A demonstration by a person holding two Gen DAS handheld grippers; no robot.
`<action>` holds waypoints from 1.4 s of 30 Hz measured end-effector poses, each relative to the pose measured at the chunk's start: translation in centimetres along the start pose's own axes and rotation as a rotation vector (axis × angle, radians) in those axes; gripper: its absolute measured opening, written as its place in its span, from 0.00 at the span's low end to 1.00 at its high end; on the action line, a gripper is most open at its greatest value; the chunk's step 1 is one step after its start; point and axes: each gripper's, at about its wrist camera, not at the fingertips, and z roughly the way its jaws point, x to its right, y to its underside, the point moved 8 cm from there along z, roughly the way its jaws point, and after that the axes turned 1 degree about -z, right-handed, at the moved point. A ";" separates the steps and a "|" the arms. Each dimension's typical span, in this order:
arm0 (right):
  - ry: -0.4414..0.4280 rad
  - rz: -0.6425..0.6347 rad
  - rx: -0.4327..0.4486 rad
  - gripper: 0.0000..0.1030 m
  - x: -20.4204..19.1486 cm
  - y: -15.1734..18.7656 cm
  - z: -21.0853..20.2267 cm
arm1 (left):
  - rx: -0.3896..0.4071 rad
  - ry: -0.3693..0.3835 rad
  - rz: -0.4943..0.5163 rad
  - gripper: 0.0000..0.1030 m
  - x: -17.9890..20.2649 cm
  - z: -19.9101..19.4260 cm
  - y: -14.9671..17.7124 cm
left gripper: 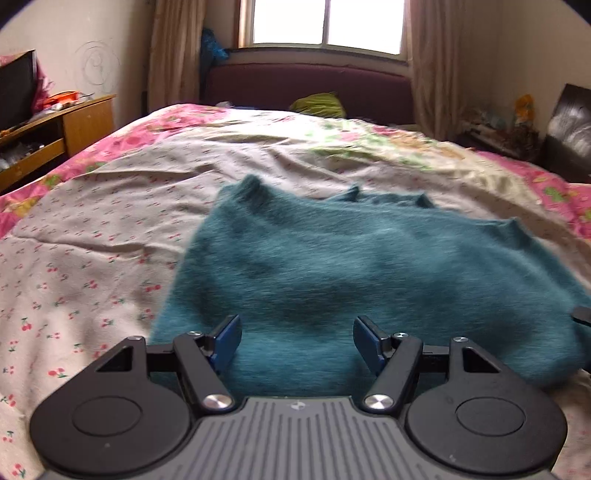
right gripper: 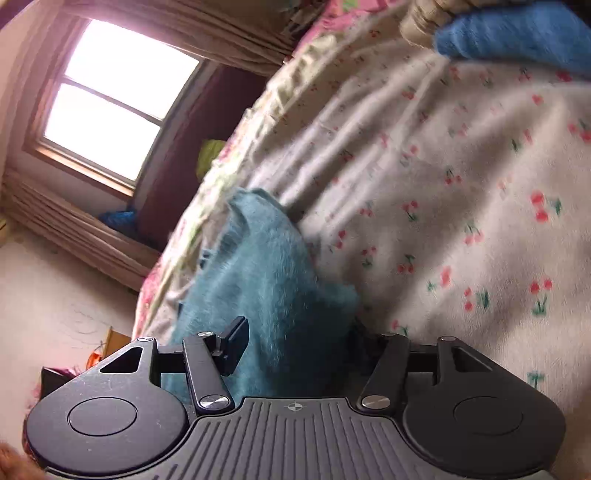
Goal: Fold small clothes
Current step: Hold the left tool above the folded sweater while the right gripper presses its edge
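Note:
A fuzzy teal sweater (left gripper: 369, 266) lies on the cherry-print sheet (left gripper: 92, 258) of the bed. My left gripper (left gripper: 297, 343) is open over the sweater's near edge, with its blue pads (left gripper: 227, 341) wide apart and cloth between them. In the right wrist view the camera is rolled sideways. My right gripper (right gripper: 295, 343) is open around a bunched part of the teal sweater (right gripper: 273, 295). Its left finger (right gripper: 234, 341) shows; the right finger is hidden behind the cloth.
A blue cloth (right gripper: 517, 33) lies on the bed at the top right of the right wrist view. A wooden cabinet (left gripper: 48, 136) stands left of the bed. A dark headboard (left gripper: 310, 88), a green item (left gripper: 321, 105) and a window (left gripper: 325, 26) are beyond.

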 end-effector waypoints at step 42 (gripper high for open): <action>-0.249 0.090 -0.287 0.32 1.3 -3.6 7.8 | 0.084 -0.035 0.154 0.77 11.2 5.6 -5.6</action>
